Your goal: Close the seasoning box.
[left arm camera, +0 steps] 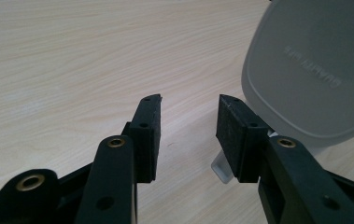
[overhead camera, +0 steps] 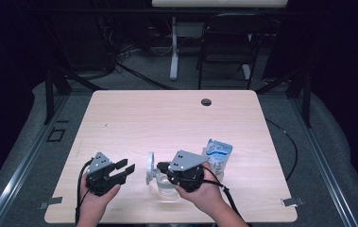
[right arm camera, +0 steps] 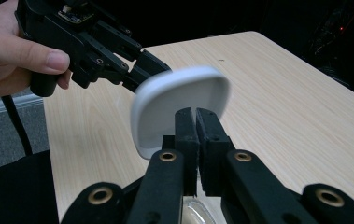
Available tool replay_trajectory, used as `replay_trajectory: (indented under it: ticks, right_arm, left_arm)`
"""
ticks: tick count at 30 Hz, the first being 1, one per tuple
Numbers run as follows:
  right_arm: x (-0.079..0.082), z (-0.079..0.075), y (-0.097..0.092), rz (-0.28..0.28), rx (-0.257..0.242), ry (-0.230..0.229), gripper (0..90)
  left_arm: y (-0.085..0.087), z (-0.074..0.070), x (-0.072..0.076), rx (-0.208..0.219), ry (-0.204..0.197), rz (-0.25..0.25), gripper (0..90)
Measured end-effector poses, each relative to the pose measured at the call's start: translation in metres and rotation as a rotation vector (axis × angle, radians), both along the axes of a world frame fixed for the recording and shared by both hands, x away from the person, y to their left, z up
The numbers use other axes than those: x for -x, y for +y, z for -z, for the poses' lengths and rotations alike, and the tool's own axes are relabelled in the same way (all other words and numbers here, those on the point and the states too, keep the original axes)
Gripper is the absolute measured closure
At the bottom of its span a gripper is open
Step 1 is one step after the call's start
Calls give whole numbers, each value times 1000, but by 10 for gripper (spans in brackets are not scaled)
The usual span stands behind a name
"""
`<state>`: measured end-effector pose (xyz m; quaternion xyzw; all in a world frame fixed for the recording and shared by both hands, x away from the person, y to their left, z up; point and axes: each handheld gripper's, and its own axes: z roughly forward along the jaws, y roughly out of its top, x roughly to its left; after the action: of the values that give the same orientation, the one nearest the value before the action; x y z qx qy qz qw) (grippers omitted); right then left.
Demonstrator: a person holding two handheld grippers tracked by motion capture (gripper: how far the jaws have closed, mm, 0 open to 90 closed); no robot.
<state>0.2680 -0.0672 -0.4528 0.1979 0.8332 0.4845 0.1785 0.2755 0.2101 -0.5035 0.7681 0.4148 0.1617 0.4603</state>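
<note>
Lid (right arm camera: 179, 105) stands upright at the table's (overhead camera: 167, 113) near edge; my right gripper (right arm camera: 196, 114), clenched, seemingly pinches its lower edge, while my left gripper (overhead camera: 125, 168) points at it, released.

so the surface (overhead camera: 176, 113) is pale wood grain with a small dark round hole (overhead camera: 206, 101). Both the left gripper (overhead camera: 125, 170) and right gripper (right arm camera: 196, 116) are matte black with little brass rivets. The lid (right arm camera: 179, 105) is plain white-grey, the packet (overhead camera: 217, 156) light blue with white bits.
</note>
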Motion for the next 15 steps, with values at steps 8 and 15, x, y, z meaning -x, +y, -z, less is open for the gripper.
replay_trajectory:
  ticks: [8,15]
  right_arm:
    - [0,2,-1,8,13,-5,861]
    - [-1,4,-7,27,13,-12,805]
  left_arm:
    - [1,2,-1,4,-4,-9,593]
    - [2,4,-2,6,9,-17,592]
